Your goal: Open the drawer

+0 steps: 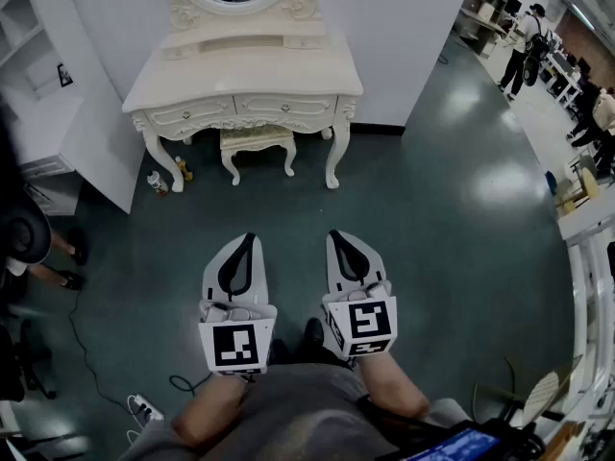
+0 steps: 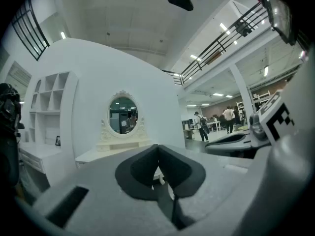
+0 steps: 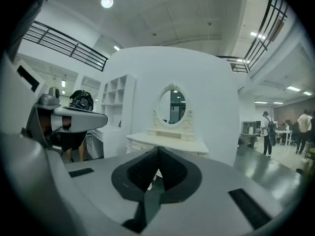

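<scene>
A white dressing table [image 1: 245, 75] with an oval mirror stands against the far wall, well ahead of me. Its front carries a left drawer [image 1: 190, 116] and a right drawer [image 1: 284, 107], both pushed in. A matching stool [image 1: 258, 140] sits under it. My left gripper [image 1: 249, 237] and right gripper [image 1: 334, 233] are held side by side close to my body, far short of the table. Both are shut with nothing between the pads. The table [image 2: 106, 151] shows beyond the left gripper [image 2: 158, 145], and the table [image 3: 167, 142] beyond the right gripper [image 3: 158, 149].
A white shelf unit [image 1: 58, 113] stands to the table's left. Small bottles [image 1: 159, 182] lie by the table's left leg. A cable and power strip [image 1: 144, 409] lie at the lower left. A seated person's feet [image 1: 69, 279] are at left; people [image 1: 524, 46] stand far right.
</scene>
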A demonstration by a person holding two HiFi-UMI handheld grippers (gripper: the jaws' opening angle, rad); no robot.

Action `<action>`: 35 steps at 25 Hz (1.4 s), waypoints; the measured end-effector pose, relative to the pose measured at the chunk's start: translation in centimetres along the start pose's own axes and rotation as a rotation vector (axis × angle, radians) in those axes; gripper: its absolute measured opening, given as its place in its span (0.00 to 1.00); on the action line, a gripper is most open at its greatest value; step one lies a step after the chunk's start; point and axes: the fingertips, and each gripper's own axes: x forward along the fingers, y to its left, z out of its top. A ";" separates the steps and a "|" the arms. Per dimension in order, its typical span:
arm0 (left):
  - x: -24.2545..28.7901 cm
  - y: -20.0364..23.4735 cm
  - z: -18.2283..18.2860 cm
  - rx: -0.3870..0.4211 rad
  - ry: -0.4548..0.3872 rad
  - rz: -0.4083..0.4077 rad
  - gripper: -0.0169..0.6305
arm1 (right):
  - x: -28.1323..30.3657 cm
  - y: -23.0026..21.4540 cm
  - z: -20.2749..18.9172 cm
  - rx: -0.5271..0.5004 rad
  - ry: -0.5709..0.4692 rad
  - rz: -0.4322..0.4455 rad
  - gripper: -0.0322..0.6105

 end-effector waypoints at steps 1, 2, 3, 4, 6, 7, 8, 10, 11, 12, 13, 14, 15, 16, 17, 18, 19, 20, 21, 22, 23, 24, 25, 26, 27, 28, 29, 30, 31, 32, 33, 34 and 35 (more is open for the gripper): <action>0.2 0.0 -0.1 -0.011 0.007 0.003 0.05 | 0.2 -0.1 0.0 0.000 -0.003 0.000 0.07; 0.5 0.1 -0.1 -0.021 0.014 0.005 0.05 | 0.5 -0.2 0.1 -0.002 -0.005 0.000 0.07; 0.8 0.1 -0.2 -0.028 0.019 0.007 0.05 | 0.7 -0.3 0.0 -0.004 -0.006 0.000 0.07; 1.1 0.2 -0.2 -0.031 0.022 0.009 0.05 | 1.0 -0.5 0.0 -0.005 -0.006 0.001 0.07; 1.8 0.2 -0.2 -0.029 0.024 0.010 0.05 | 1.5 -0.9 0.0 -0.005 -0.007 0.007 0.07; 2.2 0.1 -0.2 -0.024 0.022 0.010 0.05 | 1.8 -1.2 0.0 -0.005 -0.009 0.012 0.07; 2.7 0.1 -0.2 -0.020 0.019 0.012 0.05 | 2.1 -1.5 0.0 -0.005 -0.012 0.019 0.07; 3.6 -0.2 0.0 -0.022 0.020 0.019 0.05 | 2.7 -2.2 0.1 0.004 -0.022 0.040 0.07; 4.0 -0.4 0.2 -0.020 0.019 0.022 0.05 | 3.0 -2.7 0.2 0.012 -0.023 0.049 0.07; 4.5 -0.7 0.5 -0.015 0.015 0.025 0.05 | 3.2 -3.2 0.3 0.018 -0.020 0.055 0.07; 4.9 -1.1 0.8 -0.008 0.010 0.027 0.05 | 3.4 -3.7 0.4 0.020 -0.015 0.060 0.07; 5.3 -1.4 1.1 -0.003 0.007 0.030 0.05 | 3.5 -4.2 0.5 0.017 -0.011 0.064 0.07; 5.7 -1.7 1.3 -0.003 0.008 0.036 0.05 | 3.6 -4.7 0.6 0.012 -0.009 0.068 0.07; 6.1 -1.9 1.5 -0.005 0.009 0.044 0.05 | 3.8 -5.2 0.7 0.005 -0.010 0.070 0.07; 6.5 -2.1 1.6 -0.006 0.008 0.052 0.05 | 4.0 -5.7 0.8 -0.001 -0.013 0.072 0.07; 7.0 -2.3 1.7 -0.009 0.006 0.059 0.05 | 4.2 -6.0 0.8 -0.004 -0.017 0.074 0.07; 7.4 -2.4 1.8 -0.010 0.004 0.064 0.05 | 4.5 -6.3 0.7 -0.001 -0.018 0.079 0.07; 7.8 -2.6 1.9 -0.007 0.001 0.067 0.05 | 4.7 -6.5 0.6 0.004 -0.018 0.086 0.07; 8.1 -2.8 2.1 -0.004 0.000 0.070 0.05 | 4.9 -6.7 0.4 0.009 -0.015 0.094 0.07; 8.3 -2.9 2.1 -0.003 0.002 0.072 0.05 | 5.1 -6.8 0.2 0.012 -0.012 0.099 0.07; 8.5 -2.9 2.2 -0.002 0.004 0.075 0.05 | 5.3 -7.0 0.1 0.013 -0.011 0.102 0.07; 8.7 -2.7 2.3 0.004 0.002 0.077 0.05 | 5.6 -7.2 0.2 0.014 -0.011 0.104 0.07; 9.1 -2.5 2.3 0.012 -0.003 0.081 0.05 | 5.9 -7.4 0.3 0.013 -0.012 0.105 0.07; 9.4 -2.2 2.4 0.018 -0.006 0.085 0.05 | 6.3 -7.5 0.4 0.013 -0.012 0.107 0.07; 9.8 -1.9 2.3 0.020 -0.005 0.089 0.05 | 6.8 -7.6 0.5 0.013 -0.012 0.108 0.07; 10.1 -1.6 2.1 0.019 0.000 0.092 0.05 | 7.2 -7.6 0.4 0.014 -0.009 0.109 0.07; 10.5 -1.3 1.9 0.014 0.008 0.095 0.05 | 7.8 -7.7 0.3 0.016 -0.005 0.110 0.07; 10.8 -1.0 1.7 0.005 0.017 0.097 0.05 | 8.3 -7.7 0.1 0.019 0.001 0.110 0.07; 11.3 -0.7 1.5 -0.007 0.022 0.099 0.05 | 9.0 -7.8 -0.1 0.021 0.007 0.111 0.07; 11.7 -0.3 1.2 -0.016 0.024 0.100 0.05 | 9.7 -7.7 -0.3 0.023 0.014 0.112 0.07; 12.3 0.2 0.9 -0.022 0.027 0.099 0.05 | 10.5 -7.7 -0.6 0.024 0.022 0.114 0.07; 12.9 0.7 0.6 -0.027 0.033 0.097 0.05 | 11.3 -7.6 -0.9 0.026 0.032 0.116 0.07; 13.5 1.2 0.1 -0.032 0.041 0.095 0.05 | 12.2 -7.5 -1.2 0.027 0.043 0.117 0.07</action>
